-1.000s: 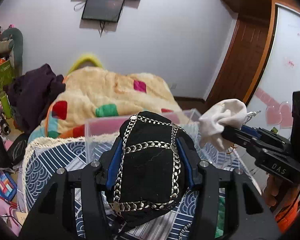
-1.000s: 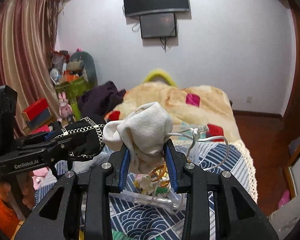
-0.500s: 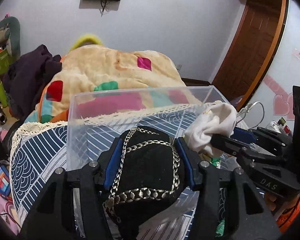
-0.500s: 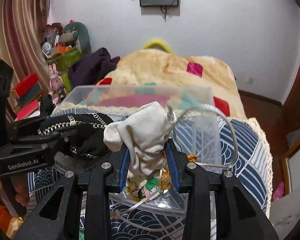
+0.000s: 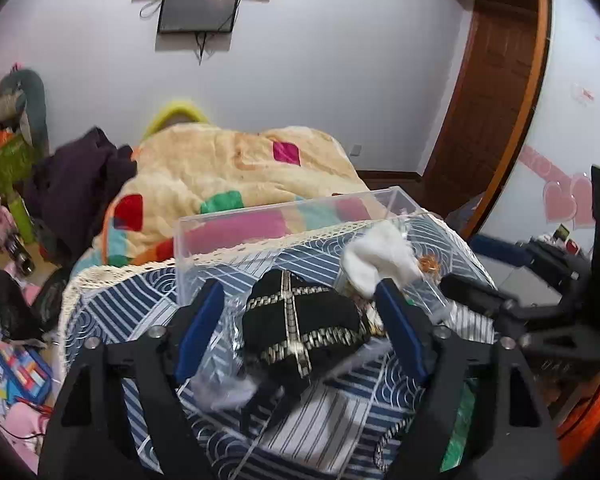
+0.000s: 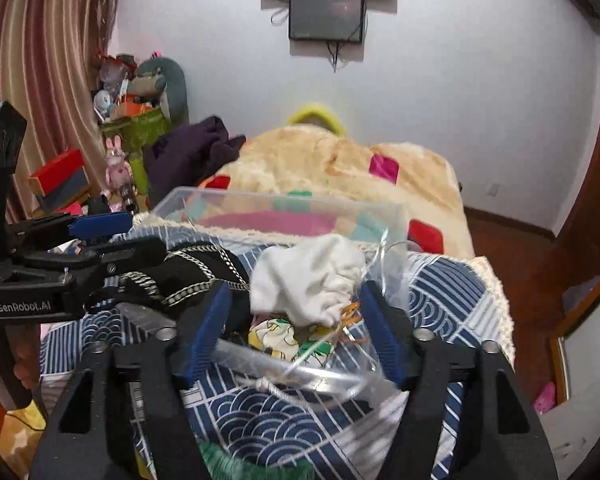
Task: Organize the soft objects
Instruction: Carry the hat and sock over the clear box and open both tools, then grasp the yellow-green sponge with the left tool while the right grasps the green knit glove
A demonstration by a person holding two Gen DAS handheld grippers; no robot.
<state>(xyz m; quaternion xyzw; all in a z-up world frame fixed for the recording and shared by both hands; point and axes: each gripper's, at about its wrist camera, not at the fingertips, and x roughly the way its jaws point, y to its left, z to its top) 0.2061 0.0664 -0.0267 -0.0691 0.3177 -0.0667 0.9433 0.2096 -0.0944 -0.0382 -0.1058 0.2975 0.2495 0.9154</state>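
Note:
A clear plastic bin stands on the blue patterned bedspread; it also shows in the right wrist view. A black pouch with silver chain trim lies in the bin between the spread fingers of my left gripper, which is open. A white cloth bundle lies in the bin beside the pouch, between the spread fingers of my right gripper, which is open. The white bundle also shows in the left wrist view. The black pouch shows in the right wrist view, under the left gripper's fingers.
A colourful printed item and gold string lie in the bin under the white bundle. A cream quilt with coloured patches covers the bed behind. Dark clothes and toys pile at the left. A wooden door is at the right.
Both grippers have opened and let go: the black pouch and the white bundle have dropped from the fingers into the bin. Both grippers sit lower, over the bin.

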